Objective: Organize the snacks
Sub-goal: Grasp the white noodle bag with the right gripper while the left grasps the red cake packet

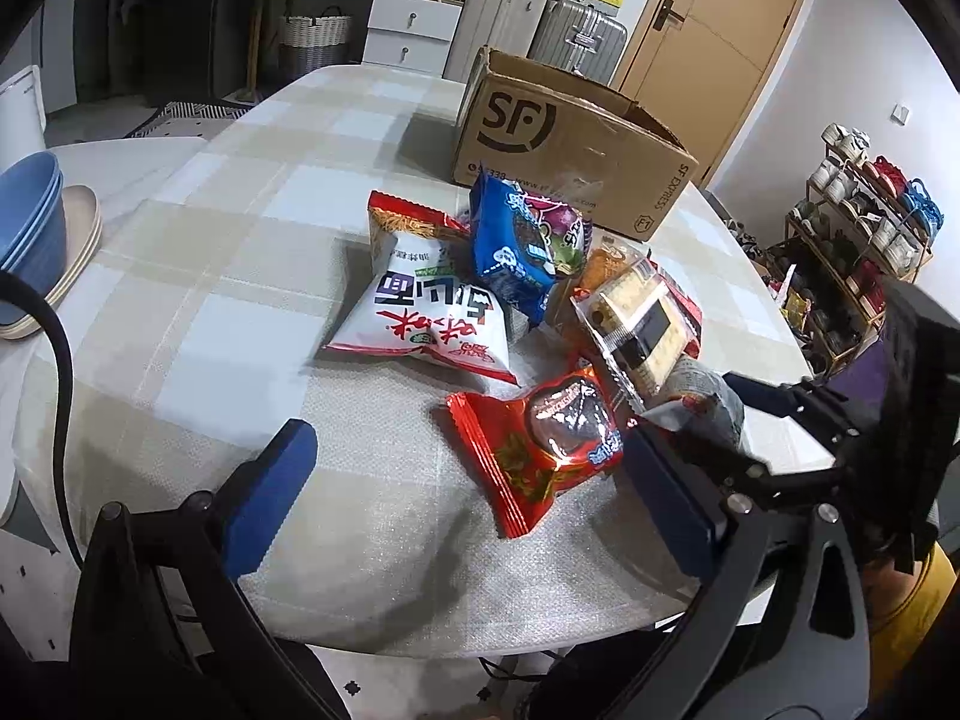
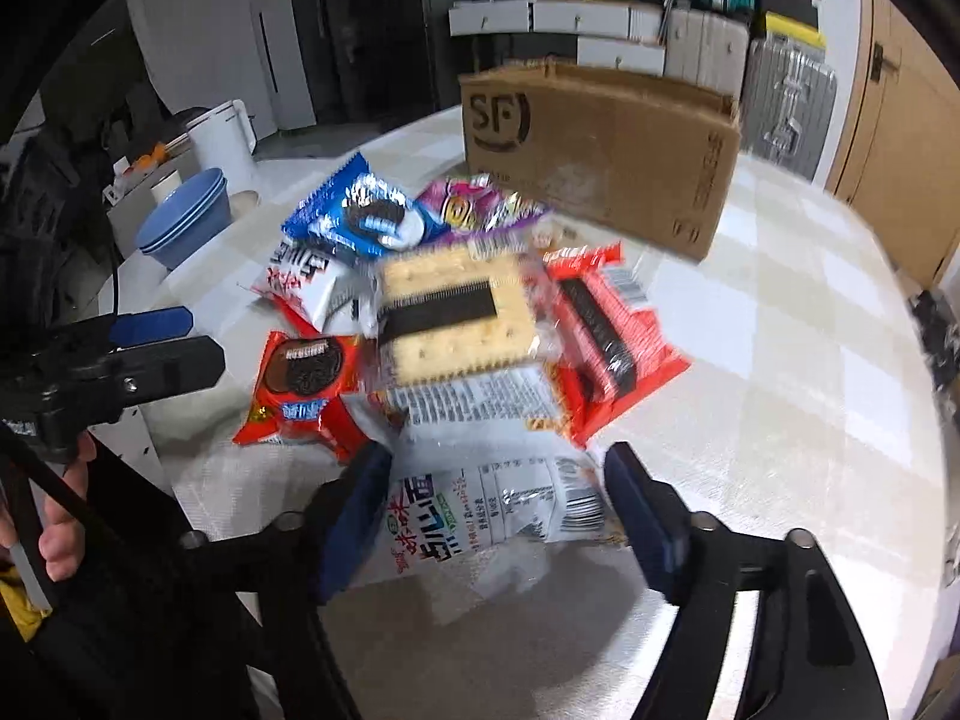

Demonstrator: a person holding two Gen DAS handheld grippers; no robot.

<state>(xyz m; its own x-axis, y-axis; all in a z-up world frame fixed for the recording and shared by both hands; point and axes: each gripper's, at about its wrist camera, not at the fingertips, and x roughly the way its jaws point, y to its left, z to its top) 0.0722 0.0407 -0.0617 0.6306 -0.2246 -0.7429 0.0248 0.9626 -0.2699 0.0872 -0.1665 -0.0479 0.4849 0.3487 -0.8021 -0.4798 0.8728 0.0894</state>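
Note:
A pile of snack packets lies on the checked tablecloth point(image 1: 240, 276) in front of an open cardboard box point(image 1: 570, 144) point(image 2: 600, 144). My left gripper point(image 1: 474, 480) is open and hovers low, with a red cookie packet point(image 1: 540, 450) point(image 2: 306, 384) lying between its fingers, untouched. My right gripper point(image 2: 498, 516) is open around a white noodle-snack bag point(image 2: 498, 498), its pads beside the bag's edges. Behind it are a clear cracker packet point(image 2: 456, 312) point(image 1: 636, 318), a red wafer packet point(image 2: 606, 336), a blue cookie packet point(image 2: 366, 216) point(image 1: 510, 246), a purple packet point(image 2: 474, 204) and another white bag point(image 1: 426, 312).
Stacked blue bowls point(image 1: 30, 216) point(image 2: 186, 216) and beige plates point(image 1: 78, 240) sit at the table's left edge. A white appliance point(image 2: 222, 132) stands beyond them. A shoe rack point(image 1: 858, 228) is off the table's right side. A person's hand point(image 2: 60, 516) holds the left gripper point(image 2: 180, 339).

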